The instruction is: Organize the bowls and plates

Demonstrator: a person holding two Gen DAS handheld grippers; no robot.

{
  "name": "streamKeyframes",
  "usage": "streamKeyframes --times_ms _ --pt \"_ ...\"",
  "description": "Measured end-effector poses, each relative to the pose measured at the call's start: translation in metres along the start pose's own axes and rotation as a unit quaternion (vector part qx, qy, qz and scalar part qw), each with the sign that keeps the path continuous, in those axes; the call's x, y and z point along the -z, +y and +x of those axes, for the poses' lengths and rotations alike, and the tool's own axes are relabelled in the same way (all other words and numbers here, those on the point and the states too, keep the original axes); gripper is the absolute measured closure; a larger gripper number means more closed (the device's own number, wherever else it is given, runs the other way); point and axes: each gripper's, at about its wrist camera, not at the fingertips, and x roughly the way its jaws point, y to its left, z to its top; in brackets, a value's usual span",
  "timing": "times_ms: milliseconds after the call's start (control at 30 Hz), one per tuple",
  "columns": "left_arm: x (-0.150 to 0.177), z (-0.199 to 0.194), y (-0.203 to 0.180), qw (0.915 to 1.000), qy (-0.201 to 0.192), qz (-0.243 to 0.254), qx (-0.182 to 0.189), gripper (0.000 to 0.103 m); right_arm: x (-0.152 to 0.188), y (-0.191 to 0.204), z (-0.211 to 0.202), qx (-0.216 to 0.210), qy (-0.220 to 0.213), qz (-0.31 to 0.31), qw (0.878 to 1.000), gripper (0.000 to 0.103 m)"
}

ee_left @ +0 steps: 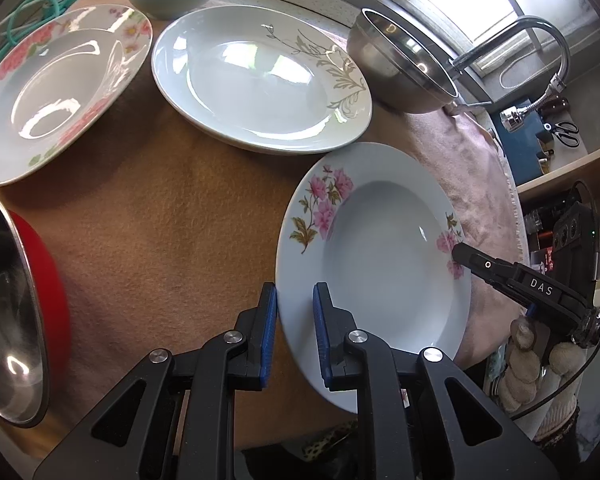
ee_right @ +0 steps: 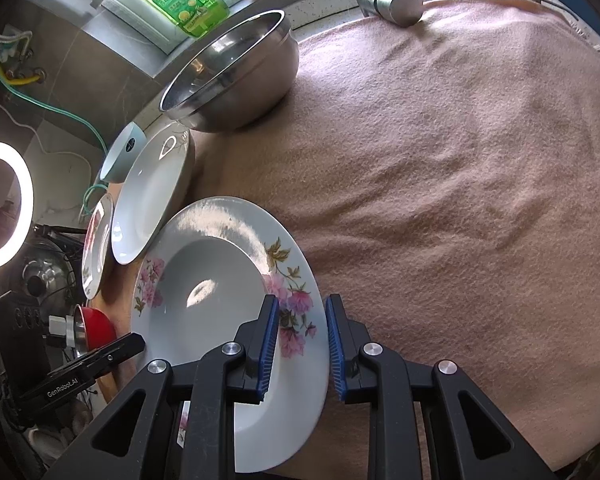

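In the right wrist view, open pink blanket is seen across the whole right side, unobstructed up to the faucet at the top. The upper left is blocked by a steel bowl. In the left wrist view, bare cloth lies at centre, hemmed by a gold-patterned plate, a red-flowered plate and a red bowl.

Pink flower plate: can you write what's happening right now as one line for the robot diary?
step: two-handed pickup | left gripper: shut on pink flower plate rim | right gripper: shut on opposite rim | plate: over brown cloth
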Motion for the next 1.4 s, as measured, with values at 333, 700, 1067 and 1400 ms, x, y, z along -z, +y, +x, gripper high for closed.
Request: streamKeyframes --times_ms 333,700,1067,1400 --pt "0.007 -0.004 0.005 0.9999 -0.001 -0.011 -0.004 0.087 0.009 0.007 -0.001 0.000 0.007 0.001 1.000 0.082" --pt "0.015 -0.018 0.022 0.9993 -0.013 -0.030 -0.020 0.087 0.022 0.023 0.007 -0.016 0.030 -0.005 0.999 0.081" --pt "0.016 -0.026 0.038 0.9977 -0.025 -0.052 -0.034 0.087 0.032 0.040 0.015 -0.030 0.049 -0.020 0.998 0.081" --pt "0.013 -0.028 0.038 0.9972 -0.034 -0.044 -0.050 0.087 0.039 0.047 0.020 -0.034 0.063 -0.023 0.997 0.082"
